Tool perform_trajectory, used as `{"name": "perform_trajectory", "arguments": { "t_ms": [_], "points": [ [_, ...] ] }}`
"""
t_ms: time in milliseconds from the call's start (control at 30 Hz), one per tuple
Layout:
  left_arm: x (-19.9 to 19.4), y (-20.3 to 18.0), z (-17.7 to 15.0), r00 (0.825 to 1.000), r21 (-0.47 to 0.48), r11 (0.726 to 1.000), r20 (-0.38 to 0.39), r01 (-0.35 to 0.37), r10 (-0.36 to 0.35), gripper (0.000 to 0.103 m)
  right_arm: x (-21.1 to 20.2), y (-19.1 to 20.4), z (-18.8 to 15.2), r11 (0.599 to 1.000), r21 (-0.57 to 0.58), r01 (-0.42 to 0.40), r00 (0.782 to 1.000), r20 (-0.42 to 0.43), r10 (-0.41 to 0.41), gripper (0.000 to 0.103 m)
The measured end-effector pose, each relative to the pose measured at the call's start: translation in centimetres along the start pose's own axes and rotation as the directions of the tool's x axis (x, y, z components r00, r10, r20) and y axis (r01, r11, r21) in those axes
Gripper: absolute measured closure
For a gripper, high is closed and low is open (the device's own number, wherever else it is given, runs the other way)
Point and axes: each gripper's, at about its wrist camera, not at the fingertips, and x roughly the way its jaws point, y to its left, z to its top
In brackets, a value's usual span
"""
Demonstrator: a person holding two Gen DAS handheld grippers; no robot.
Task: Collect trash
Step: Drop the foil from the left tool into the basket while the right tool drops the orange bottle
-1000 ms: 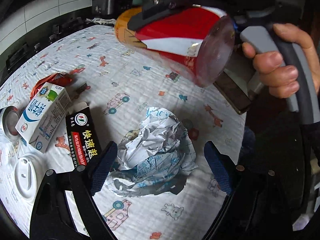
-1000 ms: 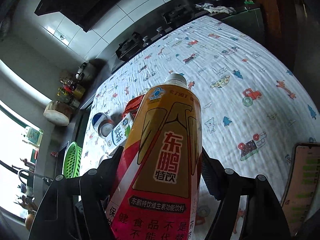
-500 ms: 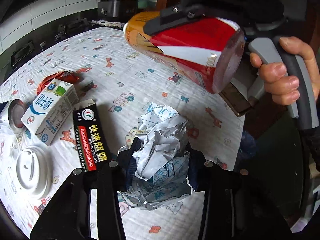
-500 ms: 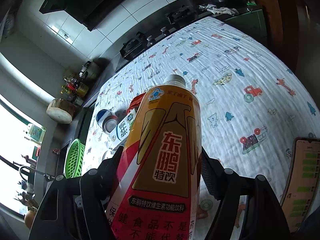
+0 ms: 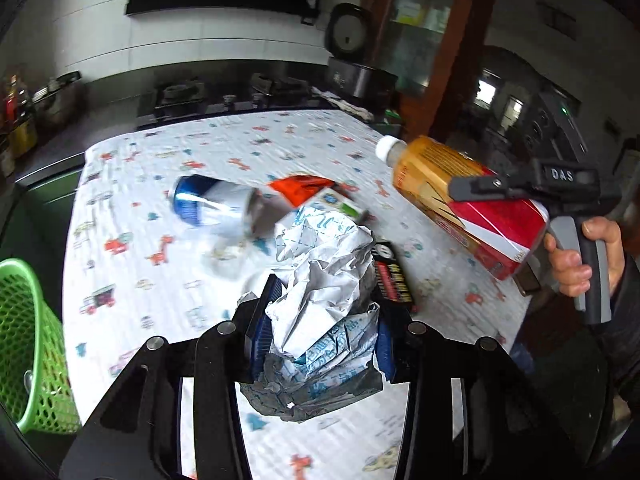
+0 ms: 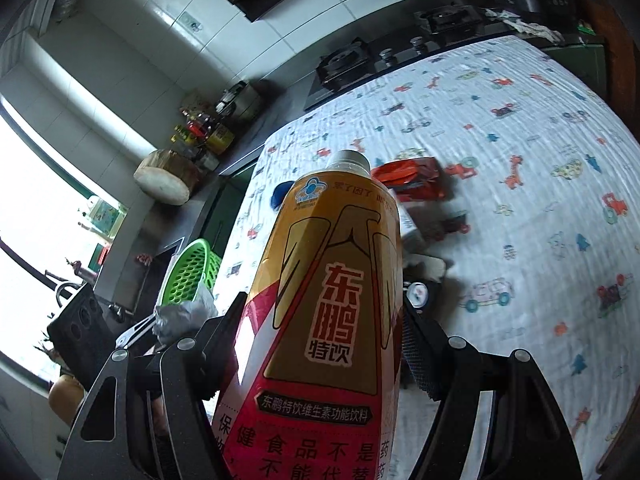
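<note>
Left gripper (image 5: 320, 336) clamps crumpled paper (image 5: 324, 280); right gripper (image 6: 320, 344) grips drink bottle (image 6: 332, 300); green basket (image 5: 24, 344) contents unclear.

Cartoon-print tablecloth (image 5: 168, 304) carries blue can (image 5: 212, 204), red wrapper (image 5: 298, 190), black box (image 5: 392, 276), perhaps carton.

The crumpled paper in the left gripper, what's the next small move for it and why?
Probably carry it over to the green basket and let go above it. The left gripper is shut on the crumpled paper, already clear of the table, and the basket sits open just off the table's edge.
</note>
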Motion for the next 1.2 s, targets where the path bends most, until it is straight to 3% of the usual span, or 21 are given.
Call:
{"name": "perform_trajectory", "arguments": {
  "t_ms": [133, 267, 500, 633, 800, 1033, 1133, 1200],
  "points": [
    [-3.7, 6.1, -0.5, 0.992, -0.084, 0.989, 0.033, -0.118, 0.121, 0.061, 3.6, 4.3, 0.4, 0.997, -0.055, -0.058, 0.998, -0.043, 0.056, 0.034],
    [-7.2, 12.8, -1.2, 0.971, -0.180, 0.958, 0.041, -0.224, 0.234, 0.061, 8.1, 8.6, 1.0, 0.988, -0.103, -0.115, 0.989, -0.102, 0.105, 0.034],
    [-9.5, 25.3, -3.2, 0.922, -0.352, 0.857, -0.051, -0.377, 0.385, 0.061, 15.9, 16.5, 1.3, 0.961, -0.184, -0.207, 0.965, -0.200, 0.170, 0.035],
    [-8.8, 30.3, -5.1, 0.904, -0.418, 0.805, -0.121, -0.421, 0.410, 0.061, 20.3, 20.4, 1.6, 0.945, -0.215, -0.248, 0.949, -0.252, 0.191, 0.035],
    [-8.1, 34.0, -7.9, 0.894, -0.484, 0.754, -0.183, -0.444, 0.408, 0.058, 25.5, 24.5, 1.6, 0.925, -0.247, -0.287, 0.927, -0.314, 0.203, 0.035],
    [-8.2, 36.6, -10.4, 0.893, -0.530, 0.720, -0.217, -0.447, 0.394, 0.051, 31.5, 29.4, 0.8, 0.901, -0.295, -0.317, 0.904, -0.380, 0.194, 0.035],
    [-8.5, 37.1, -11.0, 0.894, -0.551, 0.706, -0.223, -0.445, 0.389, 0.039, 33.7, 30.8, 0.6, 0.896, -0.305, -0.323, 0.896, -0.403, 0.185, 0.035],
    [-8.9, 37.1, -11.2, 0.895, -0.557, 0.704, -0.213, -0.440, 0.391, 0.038, 35.0, 31.7, 0.5, 0.890, -0.321, -0.325, 0.893, -0.415, 0.176, 0.035]
  ]
}}
